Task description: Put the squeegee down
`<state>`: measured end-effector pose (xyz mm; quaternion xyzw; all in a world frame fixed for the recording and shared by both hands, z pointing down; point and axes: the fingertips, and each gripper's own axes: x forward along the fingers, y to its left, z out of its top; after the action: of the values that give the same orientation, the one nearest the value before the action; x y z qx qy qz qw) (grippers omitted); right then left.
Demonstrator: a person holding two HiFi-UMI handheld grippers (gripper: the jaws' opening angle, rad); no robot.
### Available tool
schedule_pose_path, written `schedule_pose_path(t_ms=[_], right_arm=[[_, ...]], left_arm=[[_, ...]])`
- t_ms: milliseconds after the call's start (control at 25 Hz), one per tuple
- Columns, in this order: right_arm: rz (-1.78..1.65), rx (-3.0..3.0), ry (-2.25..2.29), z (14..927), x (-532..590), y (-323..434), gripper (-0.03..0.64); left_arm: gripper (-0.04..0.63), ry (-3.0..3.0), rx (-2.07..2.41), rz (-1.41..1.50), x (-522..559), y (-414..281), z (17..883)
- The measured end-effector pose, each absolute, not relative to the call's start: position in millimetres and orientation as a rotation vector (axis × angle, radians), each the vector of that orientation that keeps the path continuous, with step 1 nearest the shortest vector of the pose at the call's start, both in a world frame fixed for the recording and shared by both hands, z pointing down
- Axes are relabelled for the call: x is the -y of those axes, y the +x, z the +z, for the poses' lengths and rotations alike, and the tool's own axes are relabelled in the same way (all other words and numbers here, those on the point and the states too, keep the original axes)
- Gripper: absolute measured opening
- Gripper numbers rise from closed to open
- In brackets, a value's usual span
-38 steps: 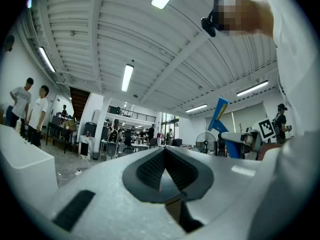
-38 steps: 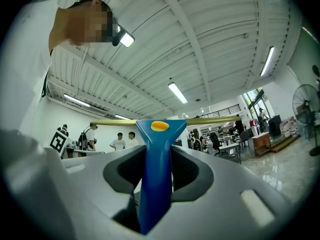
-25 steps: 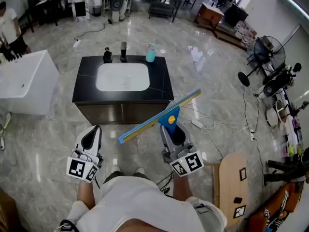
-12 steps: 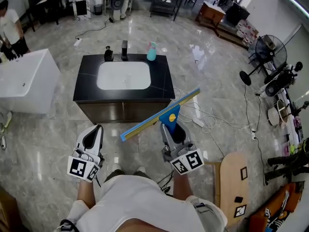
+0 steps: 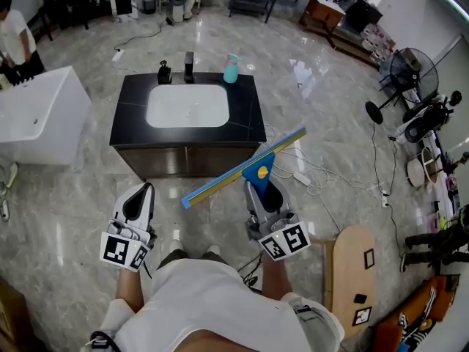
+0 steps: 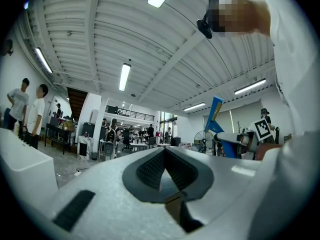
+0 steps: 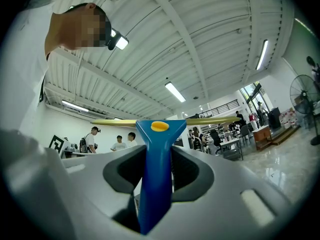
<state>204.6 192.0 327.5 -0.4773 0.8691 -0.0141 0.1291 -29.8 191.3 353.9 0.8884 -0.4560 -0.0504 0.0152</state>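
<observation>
The right gripper clamps its jaws on the blue handle of the squeegee, whose yellow-edged blade slants in the air before a black sink vanity. The left gripper hangs beside it, jaws together and empty.

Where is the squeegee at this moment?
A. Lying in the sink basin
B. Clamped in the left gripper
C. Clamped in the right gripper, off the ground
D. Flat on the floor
C: the right gripper view shows the right gripper shut on the squeegee by its blue handle, and the head view shows the blade in the air in front of the sink cabinet.
</observation>
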Motion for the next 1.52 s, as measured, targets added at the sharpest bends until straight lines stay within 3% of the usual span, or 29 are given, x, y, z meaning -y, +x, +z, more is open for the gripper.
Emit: schedule_pose_path(t_ms=[880,1160,1520], right_arm=[[-0.089,-2.543,-1.284,347,-134,252,0.147],[-0.092,-2.538,-1.306,348,-65,217,0.147],[-0.113,-2.545,-1.346,347,62,117,0.147]], left_arm=[[0.006,2.706,1.558,-0.112,-141,9,365],[0.006,2.746,1.514,-0.127,-65,-23,363],[0.006,2.793,1.395,-0.144,71,-101,360]])
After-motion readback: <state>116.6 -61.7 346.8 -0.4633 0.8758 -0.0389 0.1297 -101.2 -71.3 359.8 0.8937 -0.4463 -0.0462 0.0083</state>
